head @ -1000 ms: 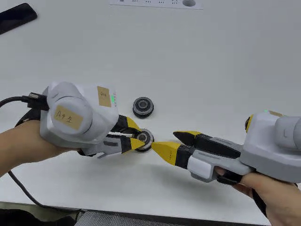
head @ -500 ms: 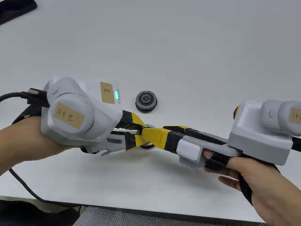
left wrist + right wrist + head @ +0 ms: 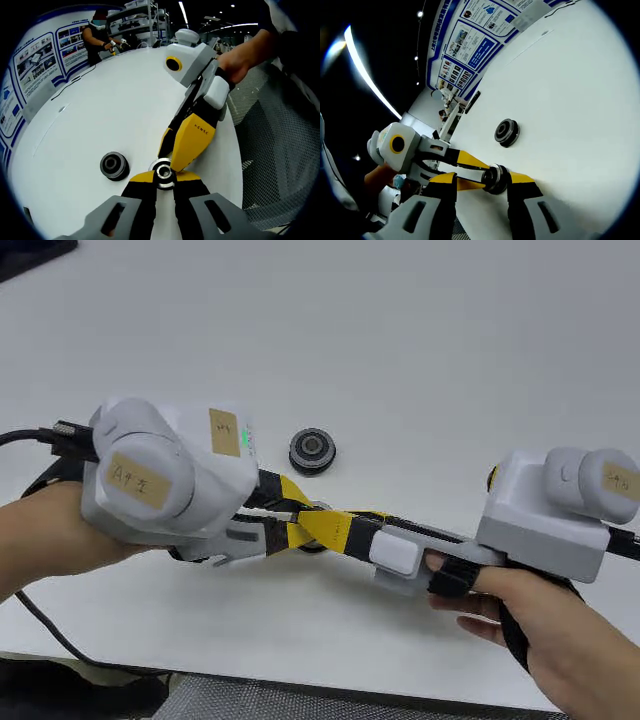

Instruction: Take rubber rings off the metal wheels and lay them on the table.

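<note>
**Both grippers on one wheel at the near edge of the table**

From my seat, I see the left gripper (image 3: 165, 175) clamped on a small metal wheel (image 3: 164, 171): its two yellow tips press the wheel from either side, just above the white table (image 3: 450, 370). In the head view this pair sits low and centre, with the wheel mostly hidden behind the crossed yellow tips.

The right gripper (image 3: 484, 178) comes in from the other side and meets the same wheel. In its own view its jaws straddle the wheel, one tip against the wheel's dark rim and the other standing a little off, with the left gripper's jaws reaching in between. I cannot tell whether it is actually pinching anything or only resting there.

A second wheel (image 3: 312, 451) lies flat on the table just beyond the two grippers, apart from both. Its black rubber ring (image 3: 103, 168) is on it, around a pale hub.
</note>
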Available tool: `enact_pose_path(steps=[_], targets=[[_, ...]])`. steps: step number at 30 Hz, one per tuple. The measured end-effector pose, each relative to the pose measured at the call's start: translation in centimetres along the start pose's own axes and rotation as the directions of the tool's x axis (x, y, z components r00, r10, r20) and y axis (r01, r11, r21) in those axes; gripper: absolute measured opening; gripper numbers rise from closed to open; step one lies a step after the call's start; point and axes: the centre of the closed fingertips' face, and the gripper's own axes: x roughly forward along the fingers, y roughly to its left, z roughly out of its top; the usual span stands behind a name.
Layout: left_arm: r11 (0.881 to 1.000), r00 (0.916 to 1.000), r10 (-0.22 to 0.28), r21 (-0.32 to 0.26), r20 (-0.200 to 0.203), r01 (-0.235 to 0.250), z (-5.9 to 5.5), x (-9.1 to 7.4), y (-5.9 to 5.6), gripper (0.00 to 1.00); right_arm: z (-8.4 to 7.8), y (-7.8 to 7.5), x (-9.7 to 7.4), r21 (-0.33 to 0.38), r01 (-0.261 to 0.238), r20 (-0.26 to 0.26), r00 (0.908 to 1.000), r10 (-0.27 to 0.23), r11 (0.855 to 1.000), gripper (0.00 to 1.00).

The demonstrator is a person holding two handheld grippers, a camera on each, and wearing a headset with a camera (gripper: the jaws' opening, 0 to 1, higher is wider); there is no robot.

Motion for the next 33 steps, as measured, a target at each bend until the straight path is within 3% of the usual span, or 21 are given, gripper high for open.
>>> enact_pose_path(steps=[8,20,25,33], targets=[[1.0,1.0,-0.001,0.002,0.0,0.001,0.15,-0.04,-0.16,0.12,-0.05,0.05,-0.08,0.015,-0.005,0.001,1.0,0.005,1.0,0.4],[1.0,1.0,-0.003,0.007,-0.008,0.003,0.07,-0.09,-0.09,0.12,-0.19,0.24,-0.27,0.066,-0.019,-0.036,0.9991,0.021,0.998,0.43],[1.0,0.9999,-0.007,0.007,-0.009,0.008,-0.04,-0.1,0.01,0.12,-0.81,0.21,-0.51,0.073,-0.02,-0.074,0.997,0.025,0.997,0.38],[1.0,0.9998,-0.015,0.008,-0.012,0.015,0.01,-0.09,-0.06,0.12,-0.64,0.14,-0.66,0.102,-0.026,-0.064,0.9974,0.033,0.994,0.38]])
